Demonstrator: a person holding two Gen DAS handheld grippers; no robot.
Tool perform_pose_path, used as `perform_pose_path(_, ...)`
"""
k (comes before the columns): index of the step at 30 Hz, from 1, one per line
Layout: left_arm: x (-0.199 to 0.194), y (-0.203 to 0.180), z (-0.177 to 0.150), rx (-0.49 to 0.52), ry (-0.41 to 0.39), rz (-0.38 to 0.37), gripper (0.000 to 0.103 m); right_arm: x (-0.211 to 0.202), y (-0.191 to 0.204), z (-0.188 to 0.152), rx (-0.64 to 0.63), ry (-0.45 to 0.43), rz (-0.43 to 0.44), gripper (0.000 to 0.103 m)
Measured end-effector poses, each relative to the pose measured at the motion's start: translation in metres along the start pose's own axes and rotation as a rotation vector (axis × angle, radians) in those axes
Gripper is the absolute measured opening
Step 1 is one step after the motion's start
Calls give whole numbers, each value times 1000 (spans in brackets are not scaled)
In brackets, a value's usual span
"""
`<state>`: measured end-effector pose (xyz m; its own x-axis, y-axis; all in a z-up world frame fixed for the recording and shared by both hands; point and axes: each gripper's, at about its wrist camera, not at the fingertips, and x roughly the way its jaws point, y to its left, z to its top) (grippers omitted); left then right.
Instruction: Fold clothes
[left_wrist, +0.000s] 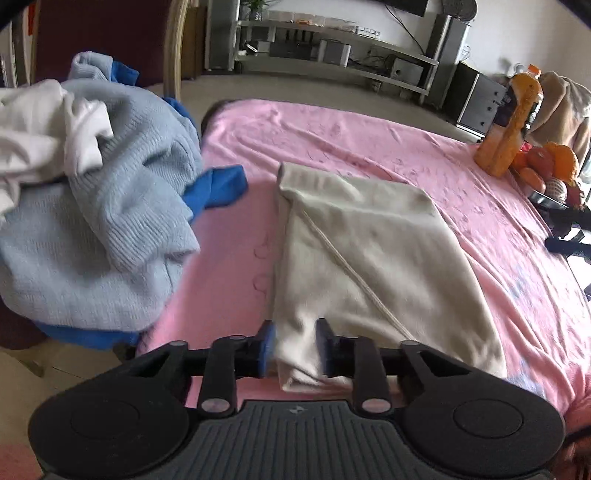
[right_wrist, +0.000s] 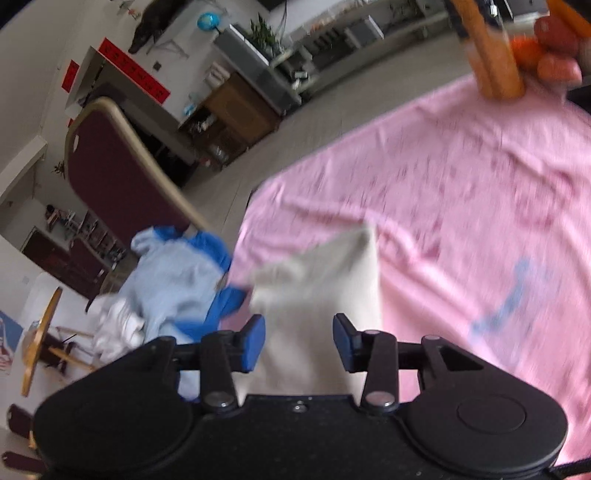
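A cream garment (left_wrist: 369, 251) lies folded on the pink sheet (left_wrist: 480, 177), one diagonal seam across its top. My left gripper (left_wrist: 295, 347) sits at its near left corner, and the blue pads (left_wrist: 267, 347) press a bunched fold of the cloth between them. In the blurred right wrist view the same cream garment (right_wrist: 332, 288) runs under and between the wide-apart fingers of my right gripper (right_wrist: 299, 343), which is open and grips nothing.
A heap of light blue knit (left_wrist: 110, 221), white cloth (left_wrist: 44, 125) and a darker blue piece lies at the left edge of the sheet. An orange juice bottle (left_wrist: 513, 122) and fruit (left_wrist: 550, 162) stand at the far right. A maroon chair (right_wrist: 122, 173) is behind the heap.
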<state>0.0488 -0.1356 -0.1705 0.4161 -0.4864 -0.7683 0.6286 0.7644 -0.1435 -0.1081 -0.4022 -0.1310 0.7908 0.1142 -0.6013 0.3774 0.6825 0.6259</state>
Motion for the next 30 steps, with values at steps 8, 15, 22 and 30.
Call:
perform_pose_path(8,17,-20,-8,104,36,-198,17,49,29,-65,-132,143,-80,18)
perform_pose_path(15,35,-44,-22,243,146,-223,17,63,10,-82,-99,232,-170,18)
perform_pose_path(22,16,-36,-35,260,133,-178,16,44,7,-94,-141,245,-225,23)
perform_pose_path(30,-5,-6,-17,47,-30,-227,16,-2,5,-73,-99,95,-170,25)
